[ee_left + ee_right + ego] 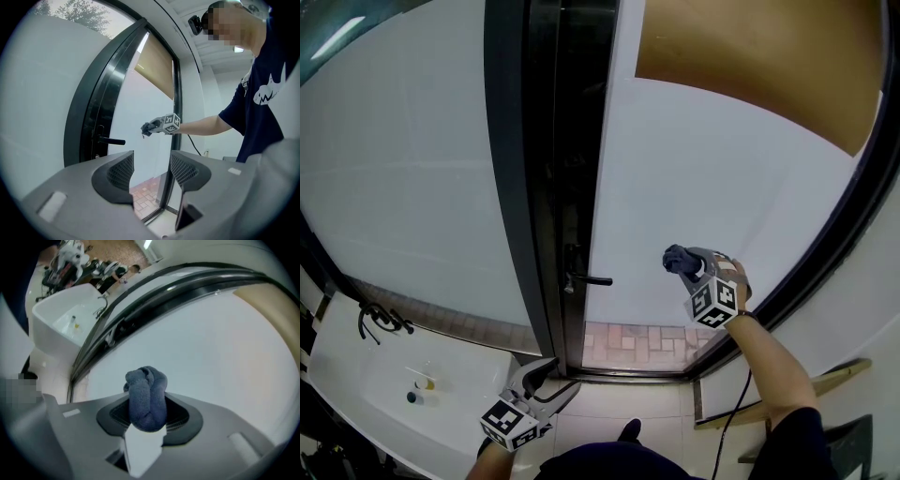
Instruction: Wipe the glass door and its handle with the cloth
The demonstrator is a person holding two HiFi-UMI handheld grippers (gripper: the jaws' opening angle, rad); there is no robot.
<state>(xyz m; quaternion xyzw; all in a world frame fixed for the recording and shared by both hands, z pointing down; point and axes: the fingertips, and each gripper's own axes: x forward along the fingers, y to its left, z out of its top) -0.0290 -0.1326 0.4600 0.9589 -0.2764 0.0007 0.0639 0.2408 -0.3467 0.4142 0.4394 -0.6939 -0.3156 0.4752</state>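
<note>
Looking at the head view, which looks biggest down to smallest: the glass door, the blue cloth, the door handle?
1. The glass door, by far the largest.
2-3. The cloth and door handle look alike: one a bunched lump, the other longer but thin. Too close to rank.

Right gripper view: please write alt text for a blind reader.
The right tongs are shut on a bunched dark blue terry cloth, in front of the pale glass door; its curved dark metal frame runs above.
</note>
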